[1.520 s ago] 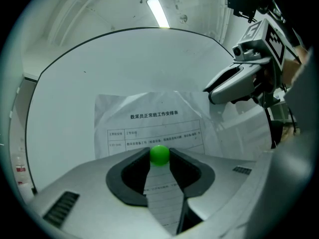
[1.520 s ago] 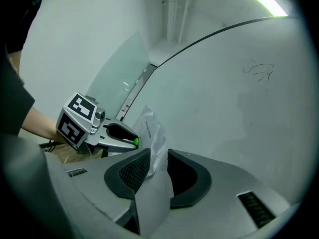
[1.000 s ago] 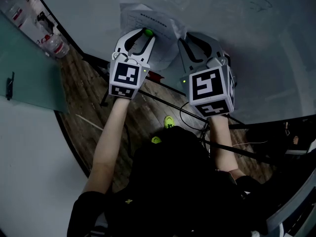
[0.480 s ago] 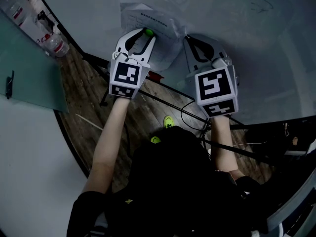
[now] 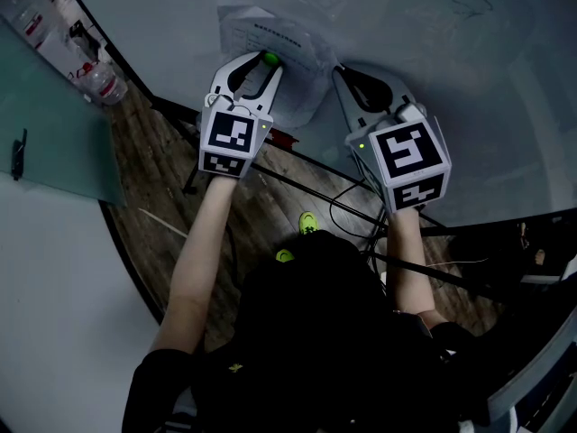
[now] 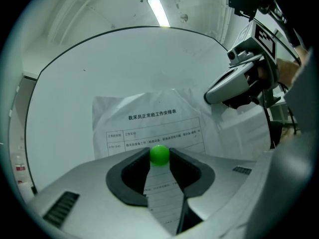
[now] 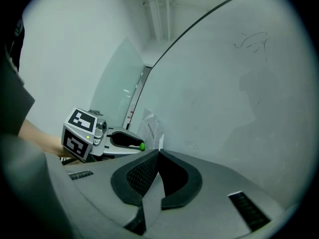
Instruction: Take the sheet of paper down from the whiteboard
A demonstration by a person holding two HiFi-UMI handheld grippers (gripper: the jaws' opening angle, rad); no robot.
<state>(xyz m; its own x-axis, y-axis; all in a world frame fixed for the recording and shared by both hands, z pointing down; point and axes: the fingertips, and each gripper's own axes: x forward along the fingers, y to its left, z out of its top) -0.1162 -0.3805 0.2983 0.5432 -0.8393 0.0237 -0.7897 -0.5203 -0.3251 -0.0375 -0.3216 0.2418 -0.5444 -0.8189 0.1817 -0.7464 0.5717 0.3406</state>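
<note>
Head view: the right claw [image 5: 338,69] has changed since a second ago. Its jaws, spread then, are now pressed together at the right edge of the sheet of paper [image 5: 270,34], and its marker cube [image 5: 410,156] has rolled and sits further to the right. The left claw [image 5: 268,63] is as it was, with its tips at the green ball [image 5: 270,59] on the sheet. The sheet is still up on the whiteboard [image 5: 433,70], wrinkled. Counted here: two claws, one sheet, one green ball, one whiteboard, and one clear bottle [image 5: 106,84] off to the left.

Left gripper view: the left claw [image 6: 159,158] has both dark pads closed against the sides of the single green ball [image 6: 159,153]. The ball lies on the lower half of the sheet [image 6: 149,118], below the printed heading and the top rows of a table. The sheet lies against the whiteboard [image 6: 99,68], and its right side is creased. The right claw [image 6: 208,97] comes in from the right, with its tip on the sheet's upper right edge.

Right gripper view: the right claw [image 7: 158,154] has its two pads meeting at the tips, with a white sliver of the sheet [image 7: 149,128] rising from between them. The sheet stands away from the whiteboard [image 7: 239,108] on this side. Beyond it the left claw [image 7: 139,145] holds the green ball [image 7: 142,146].
</note>
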